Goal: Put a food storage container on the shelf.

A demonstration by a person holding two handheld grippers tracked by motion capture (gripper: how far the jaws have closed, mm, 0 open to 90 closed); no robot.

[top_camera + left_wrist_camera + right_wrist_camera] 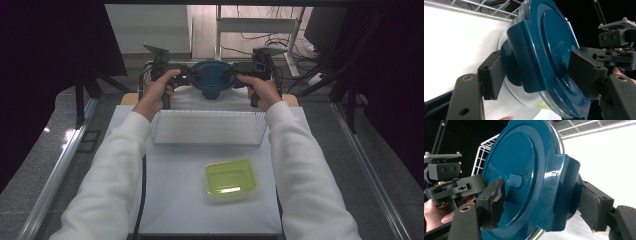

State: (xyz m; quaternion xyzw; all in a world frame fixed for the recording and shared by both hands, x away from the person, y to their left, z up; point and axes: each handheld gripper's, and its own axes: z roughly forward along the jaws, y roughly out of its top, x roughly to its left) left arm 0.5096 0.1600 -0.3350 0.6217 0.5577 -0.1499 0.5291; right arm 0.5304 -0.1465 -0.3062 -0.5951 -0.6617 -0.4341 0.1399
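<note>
The left gripper (192, 75) and right gripper (231, 73) each pinch a side latch of the round blue-lidded container (213, 78), held between them near the table's (180, 200) far edge. Neither hand is nearer. The gripper views show jaws clamping lid and clear wall; the high view adds a wire rack (207, 128) and green tub (230, 178) nearer.

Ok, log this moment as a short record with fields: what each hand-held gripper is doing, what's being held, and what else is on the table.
held item: round clear container with blue lid, lifted at the far end of the table
left hand-held gripper: jaws shut on the lid's side clip
right hand-held gripper: jaws shut on the opposite clip
wire basket: white, mid-table
green container: rectangular, near side, right of centre, untouched
table: white top
</note>
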